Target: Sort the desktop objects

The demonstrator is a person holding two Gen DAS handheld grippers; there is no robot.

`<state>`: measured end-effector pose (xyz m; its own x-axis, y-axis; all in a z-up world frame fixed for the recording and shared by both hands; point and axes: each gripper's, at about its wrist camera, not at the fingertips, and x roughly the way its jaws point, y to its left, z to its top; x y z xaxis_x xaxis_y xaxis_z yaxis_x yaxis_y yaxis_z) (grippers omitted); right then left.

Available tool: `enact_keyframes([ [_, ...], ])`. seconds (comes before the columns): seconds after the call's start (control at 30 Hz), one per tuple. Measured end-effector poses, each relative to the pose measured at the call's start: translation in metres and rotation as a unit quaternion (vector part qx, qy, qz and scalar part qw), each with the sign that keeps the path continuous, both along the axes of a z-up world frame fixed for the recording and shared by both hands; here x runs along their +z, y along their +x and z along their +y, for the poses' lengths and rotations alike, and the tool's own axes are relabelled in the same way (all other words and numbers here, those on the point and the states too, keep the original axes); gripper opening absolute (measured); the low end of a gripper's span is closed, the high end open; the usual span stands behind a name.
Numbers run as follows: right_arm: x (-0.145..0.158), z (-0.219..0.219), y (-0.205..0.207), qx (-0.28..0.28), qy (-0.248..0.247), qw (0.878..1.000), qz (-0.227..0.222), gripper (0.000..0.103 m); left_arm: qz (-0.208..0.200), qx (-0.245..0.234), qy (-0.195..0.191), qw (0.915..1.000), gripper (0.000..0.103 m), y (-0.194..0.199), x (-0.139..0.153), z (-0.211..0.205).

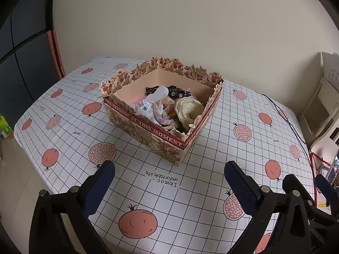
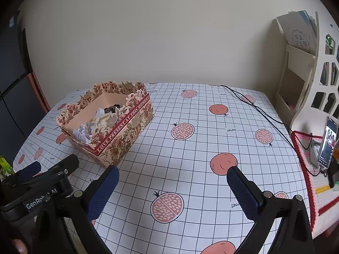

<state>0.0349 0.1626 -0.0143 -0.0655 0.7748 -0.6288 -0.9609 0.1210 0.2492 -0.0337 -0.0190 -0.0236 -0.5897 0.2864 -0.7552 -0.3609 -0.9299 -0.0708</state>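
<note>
Left gripper [image 1: 169, 169] hung low in frame over the near part of the table [image 1: 70, 127], jaws spread wide, nothing between them. Right gripper [image 2: 172, 171] was the same: jaws wide apart, empty, pointed at bare cloth.

Left of centre in the right wrist view, centre in the left wrist view, sat the floral cardboard box [image 1: 148, 131], open-topped, with one corner pointing toward the grippers. Everything loose looked to be inside it already: crumpled white paper [image 1: 146, 109], a pastel braided loop [image 1: 163, 111], a cream knitted piece [image 1: 190, 110], a black toy car [image 1: 178, 92] at the back. I couldn't make out the smaller bits near the front corner.

My read was that sorting was done or nearly so. No stray objects showed on the checked cloth in either view, so what was left, if anything, was off-frame or meant reordering the box contents.

Room: wide open cloth to the right of the box, clear for moves. The table's left edge dropped off close to the box. At upper right a black cable [image 2: 260, 110] trailed across the cloth to a phone [image 2: 328, 141] propped past the right edge, a snag risk there. A white shelf unit [image 2: 296, 69] stood beyond.
</note>
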Motion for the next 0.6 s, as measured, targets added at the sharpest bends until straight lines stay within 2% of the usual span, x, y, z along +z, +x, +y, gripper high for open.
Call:
enact_keyframes([
  [0.6, -0.0014, 0.0005, -0.0009, 0.001, -0.001, 1.000, -0.001, 0.103, 0.000, 0.006, -0.005, 1.0000, 0.102, -0.0001, -0.0001, -0.0007],
])
